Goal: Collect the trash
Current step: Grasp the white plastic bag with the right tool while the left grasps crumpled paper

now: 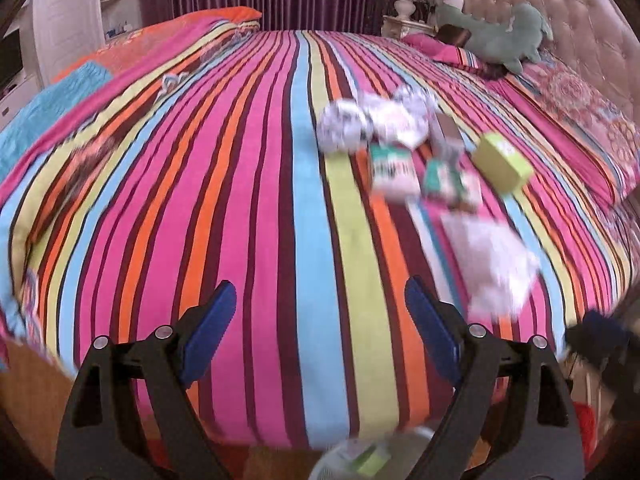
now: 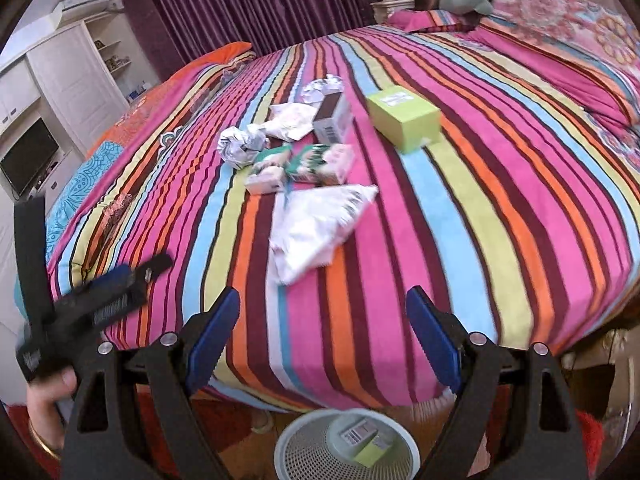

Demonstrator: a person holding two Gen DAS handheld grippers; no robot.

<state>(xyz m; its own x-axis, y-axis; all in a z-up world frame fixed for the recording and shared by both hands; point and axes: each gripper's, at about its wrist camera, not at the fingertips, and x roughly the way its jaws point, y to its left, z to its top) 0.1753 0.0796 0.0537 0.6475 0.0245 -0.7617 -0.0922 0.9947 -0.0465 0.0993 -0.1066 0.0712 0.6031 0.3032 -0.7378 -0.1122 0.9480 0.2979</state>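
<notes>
A heap of trash lies on the striped bedspread (image 2: 500,184): crumpled paper balls (image 2: 240,146), a brown and white carton (image 2: 332,118), teal packets (image 2: 304,164), a green box (image 2: 404,116) and a white plastic bag (image 2: 320,228). The left wrist view shows the same heap blurred, with the paper balls (image 1: 344,128), green box (image 1: 502,162) and white bag (image 1: 492,264). A pale mesh bin (image 2: 296,452) stands on the floor by the bed's edge with small boxes inside. Both my left gripper (image 1: 320,292) and my right gripper (image 2: 324,296) hang open and empty above the bed's near edge.
A green plush toy (image 1: 504,36) and pillows lie by the padded headboard (image 1: 580,28). A nightstand with a vase (image 1: 404,8) stands behind, purple curtains beyond. White cupboards and a TV (image 2: 30,160) are at the left. A hand (image 2: 48,396) holds my left gripper.
</notes>
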